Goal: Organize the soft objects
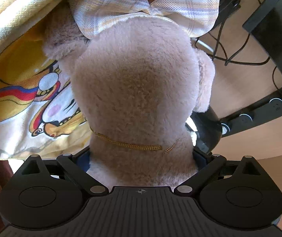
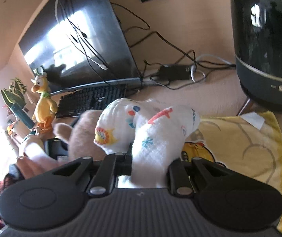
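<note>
A pink plush toy (image 1: 137, 90) with a plaid bow (image 1: 146, 4) and a gold neck cord fills the left wrist view. My left gripper (image 1: 142, 158) stands wide around its body, the pads pressing into its sides; the fingertips are buried in fur. In the right wrist view the same plush (image 2: 83, 134) shows at left. My right gripper (image 2: 150, 162) is shut on a bunched white cloth (image 2: 150, 130) printed with small colourful figures. Both are held above a yellow cartoon blanket (image 2: 239, 148) that lies on the desk and also appears, as the blanket (image 1: 12, 98), left of the plush.
On the beige desk (image 2: 180, 29) stand a dark monitor (image 2: 85, 39), a black keyboard (image 2: 91, 100), a tangle of cables with a power brick (image 2: 174, 72), and a rounded black appliance (image 2: 265, 49) at right. A yellow duck plush (image 2: 42, 102) and plants (image 2: 14, 92) stand at left.
</note>
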`<move>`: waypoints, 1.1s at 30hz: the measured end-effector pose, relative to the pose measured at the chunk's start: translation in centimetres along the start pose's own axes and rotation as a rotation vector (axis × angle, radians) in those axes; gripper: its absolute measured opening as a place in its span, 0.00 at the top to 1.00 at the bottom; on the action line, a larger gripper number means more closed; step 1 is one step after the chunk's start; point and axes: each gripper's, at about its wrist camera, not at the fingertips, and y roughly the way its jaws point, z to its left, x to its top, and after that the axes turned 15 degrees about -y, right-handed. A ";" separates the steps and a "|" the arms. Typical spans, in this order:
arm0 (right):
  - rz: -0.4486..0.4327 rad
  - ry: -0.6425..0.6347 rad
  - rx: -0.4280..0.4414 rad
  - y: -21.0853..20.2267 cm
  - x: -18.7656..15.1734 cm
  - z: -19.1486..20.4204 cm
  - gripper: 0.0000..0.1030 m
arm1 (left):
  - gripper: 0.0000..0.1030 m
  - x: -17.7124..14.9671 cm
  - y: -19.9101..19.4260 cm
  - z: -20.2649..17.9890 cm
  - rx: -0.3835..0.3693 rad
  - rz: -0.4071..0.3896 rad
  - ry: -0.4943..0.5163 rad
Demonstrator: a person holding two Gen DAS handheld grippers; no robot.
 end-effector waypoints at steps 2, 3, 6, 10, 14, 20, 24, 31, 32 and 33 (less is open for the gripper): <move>0.014 0.006 -0.003 0.7 -0.2 -0.3 0.85 | 0.04 0.2 -0.4 0.0 -0.006 0.000 0.005; 0.023 0.008 -0.007 1.0 -0.3 -0.4 0.85 | 0.04 0.0 -0.4 -0.1 -0.009 0.001 0.006; 0.052 0.016 -0.019 2.4 -0.6 -0.9 0.85 | 0.04 0.2 -0.6 0.0 -0.015 0.001 0.014; 0.107 0.040 -0.045 4.0 -1.4 -2.1 0.85 | 0.03 -0.4 0.1 -0.3 0.008 -0.006 0.054; 0.162 0.070 -0.088 5.1 -3.0 -3.8 0.85 | 0.03 -1.3 2.6 -0.6 0.088 -0.007 0.110; 0.172 0.161 -0.146 3.3 -5.1 -7.4 0.85 | 0.03 -3.3 9.0 -1.8 0.237 0.089 0.187; 0.125 0.193 -0.200 0.3 -5.1 -8.9 0.85 | 0.03 -5.6 13.5 -3.7 0.318 0.186 0.318; 0.091 0.205 -0.274 -3.1 -5.3 -10.3 0.85 | 0.03 -6.7 17.4 -8.0 0.531 0.167 0.585; 0.094 0.217 -0.279 -3.2 -5.5 -10.6 0.85 | 0.03 -6.7 17.4 -8.5 0.573 0.129 0.625; 0.094 0.231 -0.283 -3.3 -5.8 -11.1 0.85 | 0.03 -6.6 17.3 -8.8 0.612 0.093 0.652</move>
